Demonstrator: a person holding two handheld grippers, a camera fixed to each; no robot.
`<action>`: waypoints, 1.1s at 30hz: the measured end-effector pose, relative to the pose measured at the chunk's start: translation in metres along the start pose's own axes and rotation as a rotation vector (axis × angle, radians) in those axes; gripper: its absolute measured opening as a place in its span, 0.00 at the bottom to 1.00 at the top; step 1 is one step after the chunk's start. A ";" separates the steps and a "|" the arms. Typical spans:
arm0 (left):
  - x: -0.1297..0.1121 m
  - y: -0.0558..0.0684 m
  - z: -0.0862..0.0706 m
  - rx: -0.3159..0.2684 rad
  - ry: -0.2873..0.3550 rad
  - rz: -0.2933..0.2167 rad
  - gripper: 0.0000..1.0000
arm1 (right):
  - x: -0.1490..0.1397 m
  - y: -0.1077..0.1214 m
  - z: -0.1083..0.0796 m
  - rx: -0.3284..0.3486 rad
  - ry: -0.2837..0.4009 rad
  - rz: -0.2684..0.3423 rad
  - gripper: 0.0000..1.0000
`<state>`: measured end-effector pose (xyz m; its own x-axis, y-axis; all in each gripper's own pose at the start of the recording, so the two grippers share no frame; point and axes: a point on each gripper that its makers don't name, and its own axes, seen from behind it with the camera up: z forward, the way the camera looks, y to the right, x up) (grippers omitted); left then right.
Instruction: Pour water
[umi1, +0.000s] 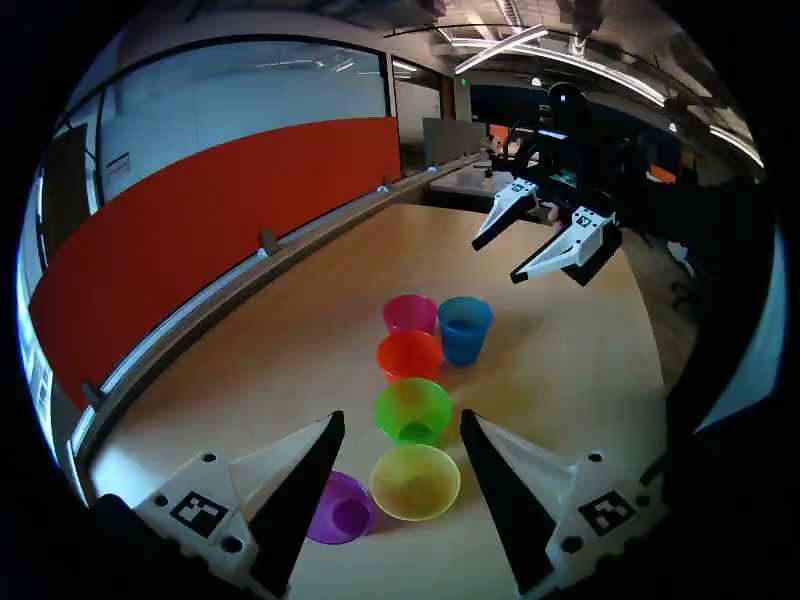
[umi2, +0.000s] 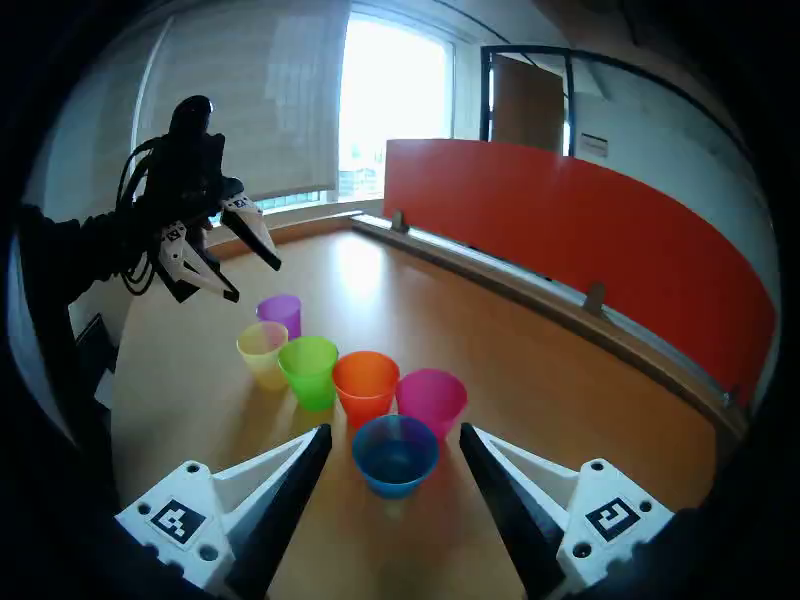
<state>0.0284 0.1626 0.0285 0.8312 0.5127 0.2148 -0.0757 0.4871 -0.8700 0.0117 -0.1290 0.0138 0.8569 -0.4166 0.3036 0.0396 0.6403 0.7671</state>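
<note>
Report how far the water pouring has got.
Nothing looks poured yet. The left gripper and right gripper hover open and empty at either end of the row of cups. Whether the blue cup holds water is unclear. Grasping a cup and pouring remain.

Left claw (umi1: 400, 415) spread wide, yellow cup (umi1: 415, 482) near, blue cup (umi1: 465, 329) farther, right claw (umi1: 495, 263) beyond

Table top (umi1: 300, 330): pale wood-look, smooth, satin; window glare at 12 o'clock in the right gripper view. Green cup (umi1: 412, 410), blue cup (umi2: 395, 455) and the other 4: thin translucent plastic, smooth, slightly glossy. Left gripper (umi1: 400, 415) fingers (umi1: 285, 480): matt white plastic, black inner faces. Partition (umi1: 200, 220), 10 o'clock: red, matt, smooth.
</note>
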 end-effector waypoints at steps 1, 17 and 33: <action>-0.001 0.000 0.002 -0.001 -0.004 0.000 0.85 | -0.002 0.000 0.001 0.000 -0.004 0.000 0.99; -0.014 0.001 0.030 -0.029 -0.068 0.015 0.85 | -0.025 0.002 0.022 0.013 -0.043 0.008 0.99; -0.022 0.006 0.055 -0.045 -0.121 0.038 0.85 | -0.045 0.005 0.034 0.018 -0.068 0.018 0.99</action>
<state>-0.0209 0.1928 0.0428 0.7555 0.6129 0.2313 -0.0782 0.4349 -0.8971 -0.0443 -0.1282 0.0230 0.8203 -0.4487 0.3546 0.0147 0.6364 0.7713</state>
